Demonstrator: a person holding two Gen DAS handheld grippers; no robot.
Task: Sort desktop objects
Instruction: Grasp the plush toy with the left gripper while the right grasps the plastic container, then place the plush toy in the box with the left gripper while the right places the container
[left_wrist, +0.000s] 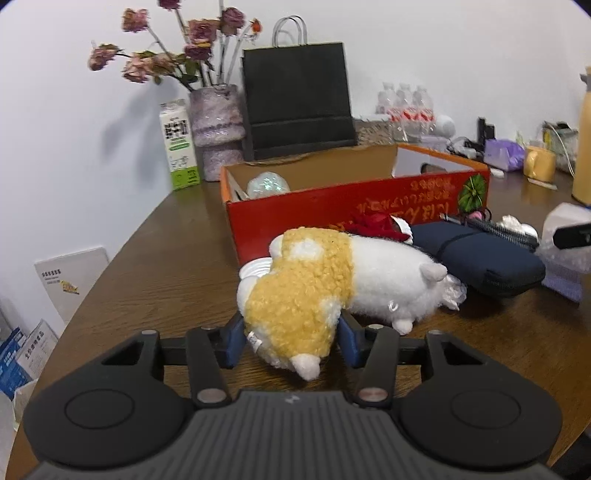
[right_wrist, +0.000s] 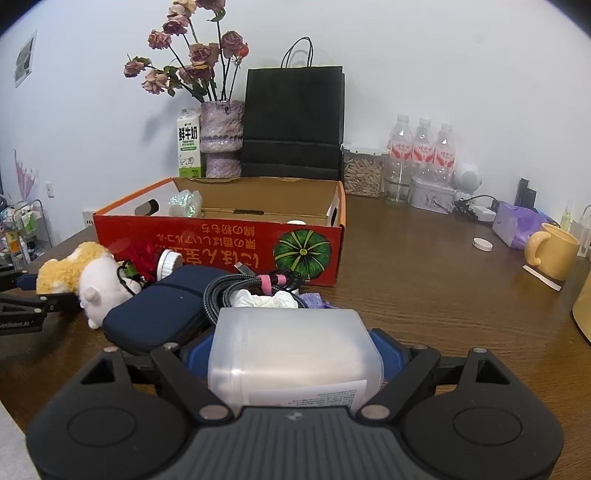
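Note:
A white and yellow plush toy (left_wrist: 314, 280) lies on the brown table in front of a red cardboard box (left_wrist: 332, 206). My left gripper (left_wrist: 291, 341) is shut on its yellow end, a blue pad pressing in on each side. The right gripper (right_wrist: 295, 354) is shut on a translucent white plastic container (right_wrist: 291, 354), which fills the space between its blue pads. Beyond it lie a navy pouch (right_wrist: 162, 310), a coiled braided cable (right_wrist: 243, 288) and crumpled tissue (right_wrist: 266, 299). The plush (right_wrist: 85, 273) shows at the left in the right wrist view. A shiny wrapped ball (left_wrist: 267, 184) sits inside the box.
Along the wall stand a vase of dried roses (right_wrist: 221, 136), a milk carton (right_wrist: 190, 147), a black paper bag (right_wrist: 291, 125), a clear jar and water bottles (right_wrist: 421, 155). At the right are a yellow mug (right_wrist: 550, 251), a purple pack (right_wrist: 517, 225) and a white cap (right_wrist: 482, 244).

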